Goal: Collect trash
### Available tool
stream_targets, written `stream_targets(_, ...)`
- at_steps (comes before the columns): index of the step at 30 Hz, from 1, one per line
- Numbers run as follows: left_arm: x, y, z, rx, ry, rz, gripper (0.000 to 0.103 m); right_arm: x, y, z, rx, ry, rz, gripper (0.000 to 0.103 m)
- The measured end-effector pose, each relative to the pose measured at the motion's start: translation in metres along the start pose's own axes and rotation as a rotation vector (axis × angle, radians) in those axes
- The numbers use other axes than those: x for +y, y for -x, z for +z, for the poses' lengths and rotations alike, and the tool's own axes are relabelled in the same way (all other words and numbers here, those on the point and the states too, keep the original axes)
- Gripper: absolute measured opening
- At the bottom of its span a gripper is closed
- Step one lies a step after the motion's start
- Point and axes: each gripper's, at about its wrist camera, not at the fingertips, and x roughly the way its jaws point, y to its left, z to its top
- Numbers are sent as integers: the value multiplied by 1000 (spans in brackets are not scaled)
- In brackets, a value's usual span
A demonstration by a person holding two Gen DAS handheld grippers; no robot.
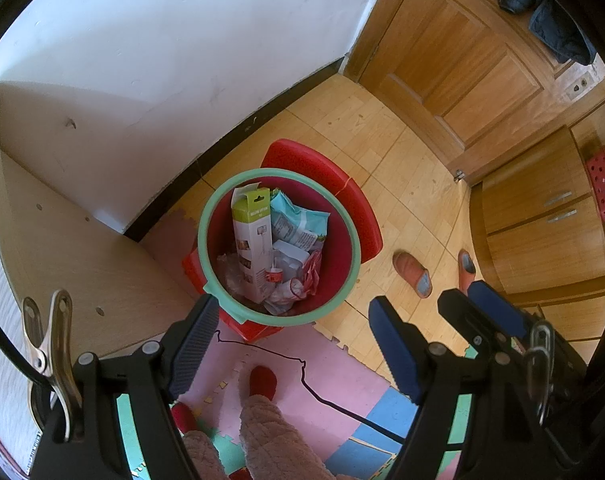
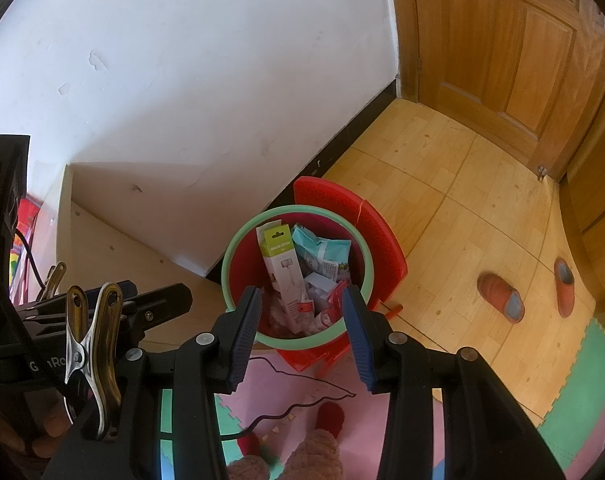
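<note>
- My left gripper (image 1: 290, 344) hangs over the near rim of the round red trash bin with the green rim (image 1: 344, 240), nothing between its fingers.
- My right gripper (image 2: 302, 328) sits above the same bin, also with nothing between the fingers.
- In the bin: a tall green-and-white cardboard box (image 1: 252, 240) on the left, a crumpled teal plastic packet (image 1: 298, 220) just right of it.
- The bin stands on a red plastic stool (image 1: 322, 168), close to the white wall (image 1: 162, 60).
- Pale wooden board (image 1: 82, 248) left of the bin.
- Two orange slippers (image 1: 412, 274) lie on the floor to the right, wooden door (image 1: 462, 60) behind them.
- My feet are on the pastel foam floor mat (image 1: 342, 368), in front of the bin.
</note>
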Motion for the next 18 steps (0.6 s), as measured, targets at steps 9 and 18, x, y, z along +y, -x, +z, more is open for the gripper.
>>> stream_targets(9, 0, -1, 1, 0, 0, 1, 81, 0, 0, 1, 1, 2, 0, 44)
stream_targets(18, -1, -1, 0, 2, -2, 2, 81, -1, -1, 2, 2, 2, 2, 44)
